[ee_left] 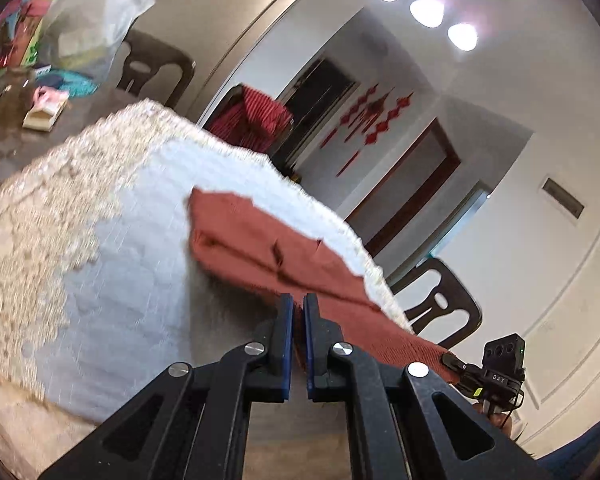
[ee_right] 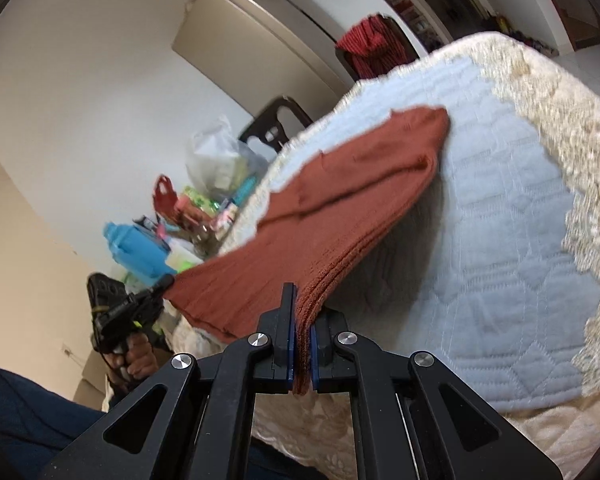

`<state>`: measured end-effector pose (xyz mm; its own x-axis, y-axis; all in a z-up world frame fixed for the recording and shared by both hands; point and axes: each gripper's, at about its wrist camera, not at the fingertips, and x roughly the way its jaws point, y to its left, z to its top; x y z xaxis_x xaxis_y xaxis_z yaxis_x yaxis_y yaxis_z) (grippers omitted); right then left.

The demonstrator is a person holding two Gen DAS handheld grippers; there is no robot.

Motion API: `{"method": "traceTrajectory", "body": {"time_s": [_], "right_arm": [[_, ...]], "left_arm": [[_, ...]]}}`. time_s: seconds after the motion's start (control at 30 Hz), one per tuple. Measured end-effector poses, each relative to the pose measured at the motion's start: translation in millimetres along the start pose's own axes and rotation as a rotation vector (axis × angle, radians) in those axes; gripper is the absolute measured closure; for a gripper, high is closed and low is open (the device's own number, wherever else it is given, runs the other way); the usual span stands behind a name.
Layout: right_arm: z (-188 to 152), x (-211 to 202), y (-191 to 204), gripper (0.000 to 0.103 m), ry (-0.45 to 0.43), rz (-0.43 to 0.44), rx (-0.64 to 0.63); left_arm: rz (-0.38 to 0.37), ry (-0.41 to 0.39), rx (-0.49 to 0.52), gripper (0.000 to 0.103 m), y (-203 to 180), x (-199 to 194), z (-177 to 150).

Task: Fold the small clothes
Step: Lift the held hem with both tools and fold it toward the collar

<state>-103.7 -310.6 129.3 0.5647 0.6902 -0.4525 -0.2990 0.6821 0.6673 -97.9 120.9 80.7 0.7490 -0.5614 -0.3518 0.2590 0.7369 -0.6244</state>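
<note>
Rust-red knitted garment point(ee_left: 260, 236), long axis spanning both grippers, sags onto quilted bench cover point(ee_left: 112, 248); left gripper point(ee_left: 298, 304) and right gripper point(ee_right: 304, 320) jaws each pinch its near edge.

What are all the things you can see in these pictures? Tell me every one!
Rust-red garment: one, near edge lifted between both grippers, far end on the cloth.
Quilted cloth: one, pale blue with cream lace border, covers the table.
Dark chairs: at least three, around the table.
Striped red garment: one, draped over a far chair.
Plastic bag: one, whitish, amid clutter at the table's far end.
Blue bottle: one, in that clutter.
Ceiling lights: three, white.
Red wall decorations: several, far wall.
Left gripper: black, shut on the garment.
Right gripper: black, shut on the garment.
Hand: one, holding the left gripper.
</note>
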Motion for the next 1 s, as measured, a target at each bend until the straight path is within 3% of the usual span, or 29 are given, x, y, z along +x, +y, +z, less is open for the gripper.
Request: {"method": "traceTrajectory", "body": {"time_s": [0.23,0.33,0.43,0.6,0.73,0.83,0.9,1.0], "right_arm": [[45,18,3,0.098,-0.063,0.042,-0.026],[69,31,1,0.098,-0.072,0.031,-0.031],[94,48,-6,0.098,-0.070,0.008,-0.021],[100,62,-15,0.098,-0.040,-0.032,-0.018],[93,59,-26,0.098,-0.023,-0.041,0.005],[96,57,-32,0.098,-0.028,-0.032,0.020],[96,57,-31,0.098,-0.026,-0.027,0.015],[94,58,-27,0.098,-0.013,-0.012,-0.001]], "left_arm": [[-0.042,-0.071,0.012,0.101,-8,39,51],[-0.021,-0.088,0.027,0.101,-9,60,79],[0.042,-0.026,0.028,0.101,-4,93,98],[0.129,0.139,0.015,0.098,10,115,66],[0.164,0.266,-0.058,0.078,31,116,25],[0.190,0.339,-0.123,0.078,42,109,-1],[0.194,0.364,-0.158,0.078,43,99,-15],[0.177,0.371,-0.181,0.069,38,87,-26]]}}
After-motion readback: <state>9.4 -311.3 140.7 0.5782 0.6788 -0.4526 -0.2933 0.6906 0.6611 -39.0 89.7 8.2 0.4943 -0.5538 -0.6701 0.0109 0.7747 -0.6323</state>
